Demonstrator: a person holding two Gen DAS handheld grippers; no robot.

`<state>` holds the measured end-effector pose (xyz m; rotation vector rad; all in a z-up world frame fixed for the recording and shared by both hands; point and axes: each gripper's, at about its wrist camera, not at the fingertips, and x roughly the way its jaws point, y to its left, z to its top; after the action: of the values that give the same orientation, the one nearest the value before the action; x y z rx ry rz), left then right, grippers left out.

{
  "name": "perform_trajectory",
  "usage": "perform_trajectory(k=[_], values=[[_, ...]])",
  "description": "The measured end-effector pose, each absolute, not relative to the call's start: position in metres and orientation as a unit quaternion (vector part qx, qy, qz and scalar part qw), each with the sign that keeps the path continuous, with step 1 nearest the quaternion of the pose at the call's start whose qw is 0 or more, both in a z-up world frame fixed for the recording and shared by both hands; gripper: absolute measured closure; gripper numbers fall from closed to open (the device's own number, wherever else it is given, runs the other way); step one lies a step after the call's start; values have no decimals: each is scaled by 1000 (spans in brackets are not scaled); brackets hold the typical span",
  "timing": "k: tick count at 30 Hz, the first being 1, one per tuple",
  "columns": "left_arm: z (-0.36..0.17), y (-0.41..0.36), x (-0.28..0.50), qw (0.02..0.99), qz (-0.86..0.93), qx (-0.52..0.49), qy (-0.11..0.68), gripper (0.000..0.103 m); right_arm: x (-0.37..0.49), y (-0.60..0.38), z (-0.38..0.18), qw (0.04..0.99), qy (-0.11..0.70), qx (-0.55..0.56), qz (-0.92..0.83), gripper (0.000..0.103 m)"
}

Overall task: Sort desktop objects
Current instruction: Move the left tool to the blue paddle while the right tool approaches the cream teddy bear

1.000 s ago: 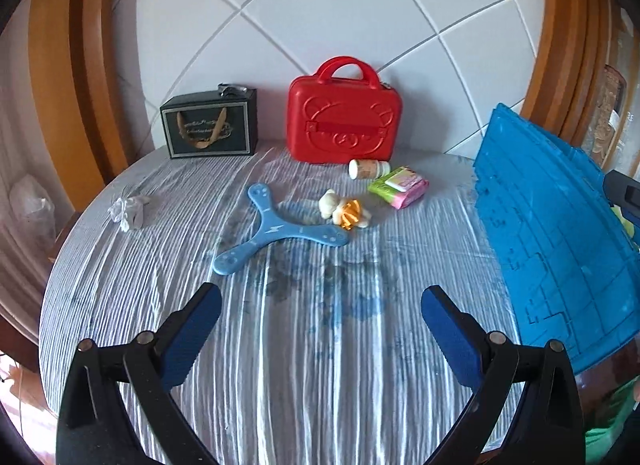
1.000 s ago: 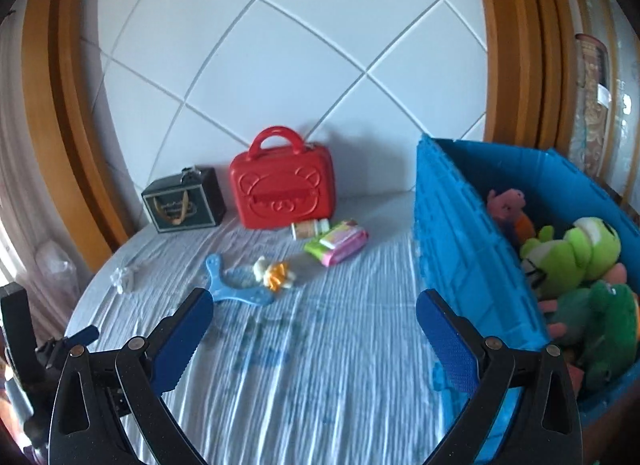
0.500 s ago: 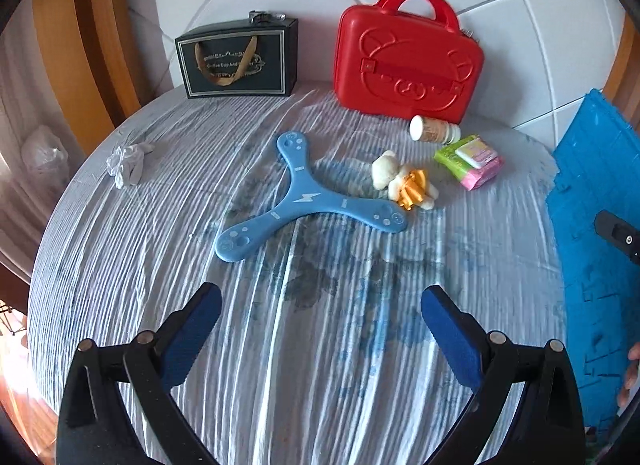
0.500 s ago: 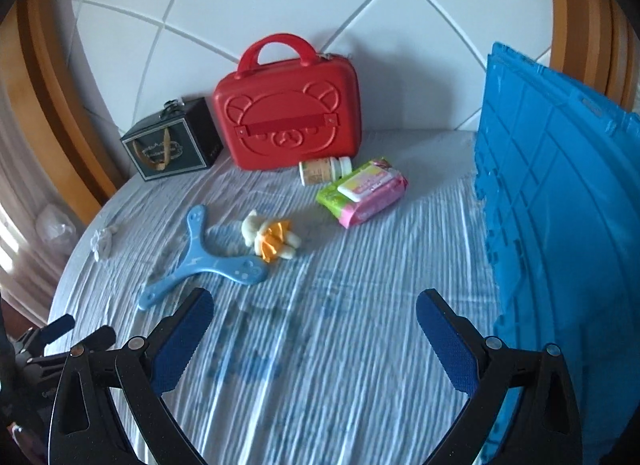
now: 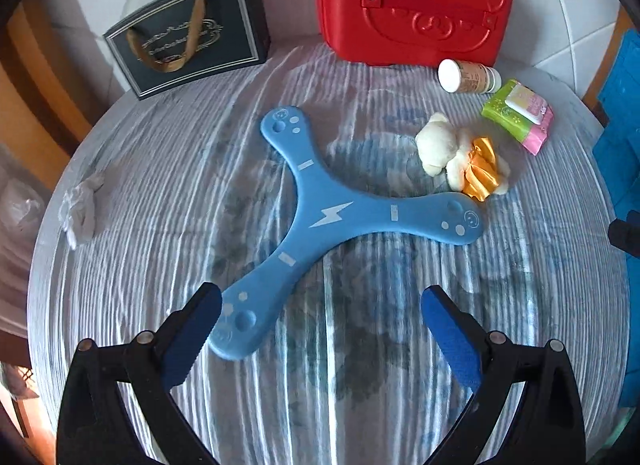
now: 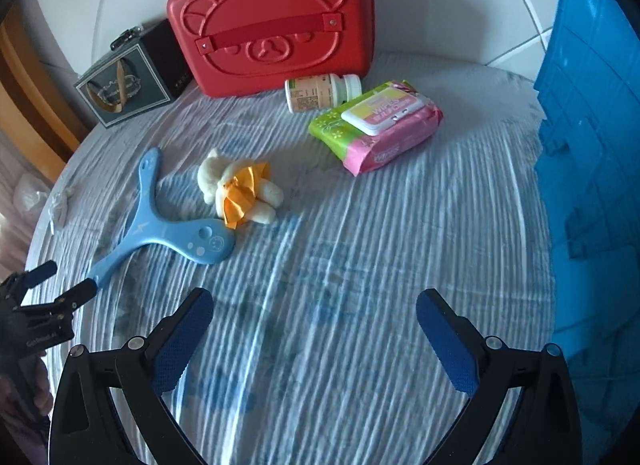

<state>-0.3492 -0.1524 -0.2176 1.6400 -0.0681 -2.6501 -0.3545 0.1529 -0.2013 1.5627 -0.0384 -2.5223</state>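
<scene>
A blue three-armed boomerang (image 5: 320, 217) lies flat on the striped tablecloth; it also shows in the right wrist view (image 6: 160, 225). My left gripper (image 5: 320, 329) is open, with its left finger (image 5: 192, 329) beside the boomerang's near arm tip. A small cream plush with an orange bow (image 5: 460, 161) (image 6: 240, 189) lies by the boomerang's right arm. A pink and green wipes pack (image 6: 376, 125) (image 5: 520, 115) and a white pill bottle (image 6: 320, 93) (image 5: 468, 77) lie farther back. My right gripper (image 6: 316, 329) is open and empty above bare cloth.
A red bear-embossed case (image 6: 272, 21) (image 5: 412, 5) and a dark gift box (image 5: 188, 45) (image 6: 128, 81) stand at the back. A blue crate wall (image 6: 592, 145) rises at the right. A crumpled tissue (image 5: 80, 213) lies at the left edge.
Both grippers have moved forward and lower toward the table. The left one has closed in on the boomerang's near arm. Nothing on the table has moved.
</scene>
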Motion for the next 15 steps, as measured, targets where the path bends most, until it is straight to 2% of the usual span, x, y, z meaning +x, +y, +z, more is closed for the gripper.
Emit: perform_trajectory(k=[5,10,15], values=[[-248,-157,-388,-22,-845,533,-43,4,-384,124,-217,98,4,530,-842,0],[-272,-161,-410,-36,-837,543,-51,20,-418,86,-231,112,31,530,-840,0],[-282,-168,-423,-54,-839,541,-21,20,-448,54,-253,122,68,531,-836,1]])
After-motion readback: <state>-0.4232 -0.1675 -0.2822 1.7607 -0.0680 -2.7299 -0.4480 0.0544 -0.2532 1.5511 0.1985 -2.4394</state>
